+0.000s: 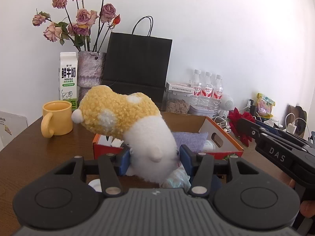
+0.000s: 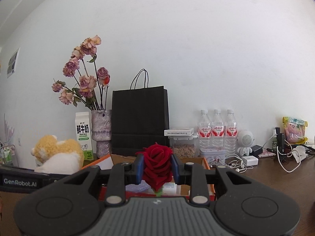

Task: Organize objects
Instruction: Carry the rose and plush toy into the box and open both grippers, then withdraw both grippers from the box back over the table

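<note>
My left gripper (image 1: 155, 158) is shut on a yellow and white plush toy (image 1: 126, 120), gripping its white body; the yellow head sticks out up and left, above the orange cardboard box (image 1: 226, 147). My right gripper (image 2: 157, 169) is shut on a red fabric rose (image 2: 157, 161), held upright over the same box (image 2: 208, 163), its green stem hanging below the blue pads. The rose (image 1: 239, 122) and the right gripper's body show at the right of the left wrist view. The plush (image 2: 59, 153) shows at the left of the right wrist view. A lilac cloth (image 1: 189, 139) lies inside the box.
On the brown table stand a yellow mug (image 1: 57, 120), a milk carton (image 1: 68, 78), a vase of dried roses (image 1: 90, 68), a black paper bag (image 1: 137, 64), a jar of seeds (image 2: 183, 147), three water bottles (image 2: 216, 129), a small white speaker (image 2: 245, 141), chargers and cables (image 2: 250, 160).
</note>
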Demonstrator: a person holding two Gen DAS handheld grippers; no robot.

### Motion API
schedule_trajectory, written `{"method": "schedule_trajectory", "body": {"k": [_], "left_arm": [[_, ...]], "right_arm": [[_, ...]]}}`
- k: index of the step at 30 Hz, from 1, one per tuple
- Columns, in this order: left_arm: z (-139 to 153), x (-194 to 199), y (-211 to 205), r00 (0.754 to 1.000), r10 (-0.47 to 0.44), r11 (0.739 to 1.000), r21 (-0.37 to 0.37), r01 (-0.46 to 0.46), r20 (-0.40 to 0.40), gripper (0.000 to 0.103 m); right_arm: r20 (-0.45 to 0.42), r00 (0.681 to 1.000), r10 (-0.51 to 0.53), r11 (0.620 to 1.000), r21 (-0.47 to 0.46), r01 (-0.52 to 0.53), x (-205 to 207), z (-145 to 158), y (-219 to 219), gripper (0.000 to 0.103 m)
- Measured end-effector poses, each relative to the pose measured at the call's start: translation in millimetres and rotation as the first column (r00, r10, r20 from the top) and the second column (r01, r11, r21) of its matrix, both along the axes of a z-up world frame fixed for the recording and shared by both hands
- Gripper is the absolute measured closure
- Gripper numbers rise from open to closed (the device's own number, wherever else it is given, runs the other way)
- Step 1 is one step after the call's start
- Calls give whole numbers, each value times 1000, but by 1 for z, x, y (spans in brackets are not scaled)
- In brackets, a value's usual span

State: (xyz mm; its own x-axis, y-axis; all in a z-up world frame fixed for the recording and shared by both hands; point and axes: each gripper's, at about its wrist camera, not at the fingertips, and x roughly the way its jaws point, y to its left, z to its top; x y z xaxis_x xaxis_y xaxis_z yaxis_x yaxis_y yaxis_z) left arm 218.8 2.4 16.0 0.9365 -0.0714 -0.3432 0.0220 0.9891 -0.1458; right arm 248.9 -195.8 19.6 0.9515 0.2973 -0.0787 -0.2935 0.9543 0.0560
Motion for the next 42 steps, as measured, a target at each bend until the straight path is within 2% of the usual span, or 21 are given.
{"method": "schedule_trajectory", "body": {"k": [6, 10, 16, 27, 28, 30, 32, 33, 35, 36, 42], "left_arm": [[10, 36, -2, 1000, 17, 1000, 2, -17, 1, 50], [12, 64, -1, 1000, 28, 999, -15, -29, -13, 50], [5, 105, -5, 997, 25, 999, -35, -28, -75, 50], [-11, 145, -8, 992, 14, 1000, -12, -16, -123, 47], [-13, 147, -7, 992, 15, 1000, -10, -17, -123, 43], [-16, 147, -7, 992, 37, 999, -4, -38, -116, 24], [-17, 144, -4, 993, 67, 998, -5, -67, -97, 1], [-17, 143, -3, 993, 84, 996, -9, -85, -86, 0], [-17, 141, 1, 992, 103, 994, -25, -105, -72, 0], [-17, 140, 1, 992, 105, 994, -35, -108, -69, 0], [-18, 134, -1, 992, 122, 992, -27, -124, -40, 0]], "right_arm": [[-44, 998, -33, 997, 61, 36, 48, 5, 14, 75], [-76, 996, -42, 998, 40, 45, 77, 1, 25, 75], [-106, 992, -70, 997, 11, 71, 114, -12, 28, 75], [-163, 982, -97, 995, -25, 94, 140, -30, 27, 75], [-171, 980, -99, 995, -27, 96, 141, -31, 27, 73], [-183, 976, -119, 993, -40, 114, 144, -34, 27, 66], [-190, 973, -133, 991, -38, 128, 144, -36, 26, 46], [-195, 970, -142, 990, -34, 138, 144, -36, 24, 39], [-193, 970, -147, 989, -22, 145, 142, -36, 21, 3], [-184, 972, -147, 989, -19, 146, 140, -36, 21, 0], [-170, 975, -142, 990, -42, 136, 132, -35, 24, 0]]}}
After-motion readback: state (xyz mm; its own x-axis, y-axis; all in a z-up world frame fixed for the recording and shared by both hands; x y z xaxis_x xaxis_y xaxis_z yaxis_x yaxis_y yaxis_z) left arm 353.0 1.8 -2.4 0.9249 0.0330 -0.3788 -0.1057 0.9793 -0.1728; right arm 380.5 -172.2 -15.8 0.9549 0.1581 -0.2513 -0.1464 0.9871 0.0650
